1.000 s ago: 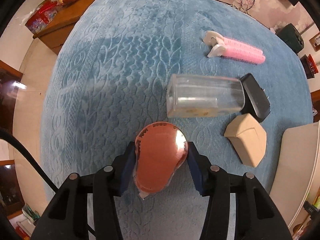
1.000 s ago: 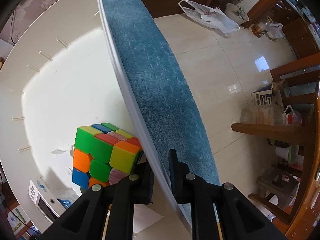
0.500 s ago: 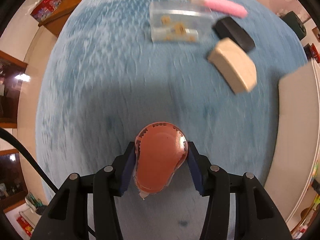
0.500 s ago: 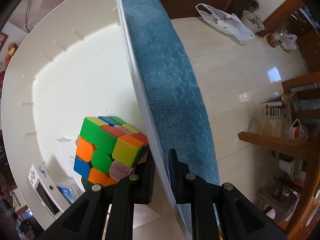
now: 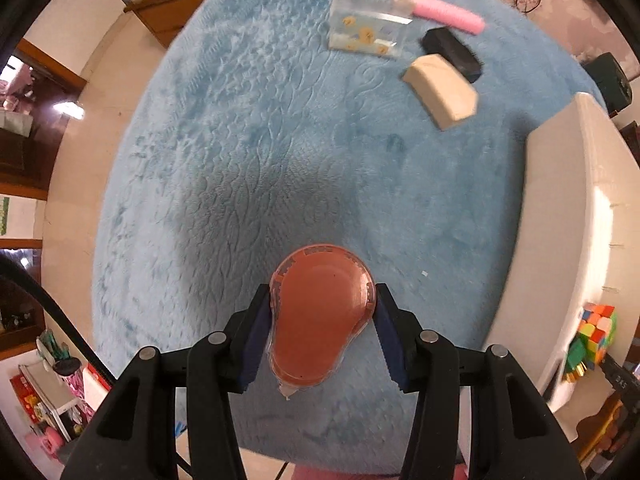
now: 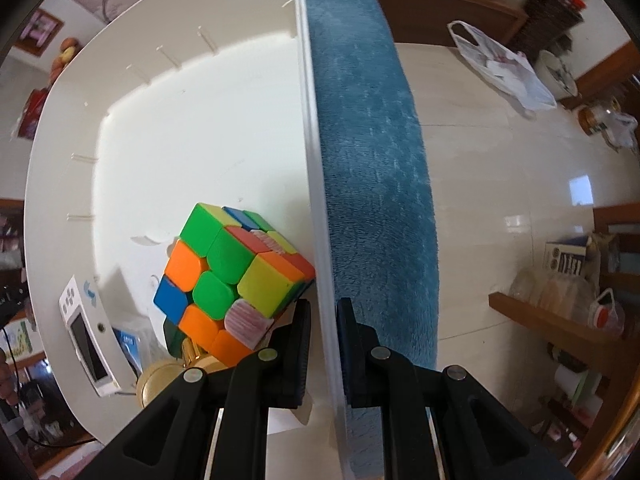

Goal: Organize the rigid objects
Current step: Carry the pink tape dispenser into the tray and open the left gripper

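My left gripper (image 5: 323,292) is shut on a reddish-brown, teardrop-shaped plastic case (image 5: 320,320), held above the blue plush blanket (image 5: 260,160). A white bin (image 5: 560,220) stands at the right in the left wrist view, with a colourful puzzle cube (image 5: 596,328) inside. My right gripper (image 6: 325,304) is shut on the bin's thin side wall (image 6: 310,140), one finger inside and one outside. The puzzle cube (image 6: 232,272) rests against that wall, just beside the inner finger.
Far across the blanket lie a clear plastic box (image 5: 368,32), a pink roller (image 5: 444,14), a black block (image 5: 452,54) and a beige block (image 5: 440,92). In the bin are a white device with a screen (image 6: 86,332) and a gold round thing (image 6: 160,380). Tiled floor surrounds the blanket.
The left gripper has carried the reddish-brown case away from the scattered items towards the white bin, which has come into view at the right. The right gripper rolled while keeping its hold on the wall.
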A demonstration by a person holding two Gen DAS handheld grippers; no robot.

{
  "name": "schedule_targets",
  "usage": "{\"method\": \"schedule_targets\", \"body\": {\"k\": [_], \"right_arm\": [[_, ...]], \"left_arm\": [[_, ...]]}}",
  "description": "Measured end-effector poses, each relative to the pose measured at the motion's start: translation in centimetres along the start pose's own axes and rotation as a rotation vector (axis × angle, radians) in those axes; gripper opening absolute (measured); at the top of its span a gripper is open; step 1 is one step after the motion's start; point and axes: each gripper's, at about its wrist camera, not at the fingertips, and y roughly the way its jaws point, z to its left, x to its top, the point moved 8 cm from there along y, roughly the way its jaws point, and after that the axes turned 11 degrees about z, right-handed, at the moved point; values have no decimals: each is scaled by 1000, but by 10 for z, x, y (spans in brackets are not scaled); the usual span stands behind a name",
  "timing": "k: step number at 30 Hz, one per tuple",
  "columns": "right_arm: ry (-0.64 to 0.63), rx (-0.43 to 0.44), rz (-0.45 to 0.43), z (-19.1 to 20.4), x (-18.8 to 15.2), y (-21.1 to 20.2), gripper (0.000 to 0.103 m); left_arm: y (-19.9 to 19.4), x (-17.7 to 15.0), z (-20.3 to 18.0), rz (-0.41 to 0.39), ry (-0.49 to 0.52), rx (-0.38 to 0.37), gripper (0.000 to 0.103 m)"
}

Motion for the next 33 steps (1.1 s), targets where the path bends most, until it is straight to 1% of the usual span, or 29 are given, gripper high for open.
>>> {"method": "schedule_targets", "body": {"k": [2, 4, 8, 10, 13, 17, 19, 22, 27, 31, 33], "right_arm": [[-25, 5, 2, 1, 0, 0, 13], [-47, 6, 3, 2, 1, 1, 13], [-99, 11, 1, 2, -2, 1, 13], [-119, 12, 2, 3, -3, 1, 13], [-151, 12, 4, 5, -4, 0, 13], [-196, 8, 3, 8, -6, 0, 13], [-215, 4, 4, 9, -7, 0, 13], [-248, -5, 5, 11, -10, 0, 13], [-293, -25, 22, 16, -14, 2, 13], [-317, -38, 26, 17, -15, 2, 13], [-320, -38, 27, 18, -15, 1, 13]], "left_arm": [[-14, -7, -7, -37, 7, 3, 53], [-31, -7, -24, -72, 20, 12, 53], [-60, -16, -47, -146, 70, 27, 53], [-70, -9, -59, -185, 100, 26, 53], [-87, -6, -85, -242, 144, 24, 53], [-95, 3, -111, -308, 198, -8, 53], [-102, 1, -128, -353, 241, -23, 53], [-107, -2, -152, -397, 302, -32, 53], [-104, -7, -187, -427, 392, -57, 53], [-104, -15, -215, -451, 463, -44, 53], [-103, -18, -224, -454, 485, -53, 53]]}}
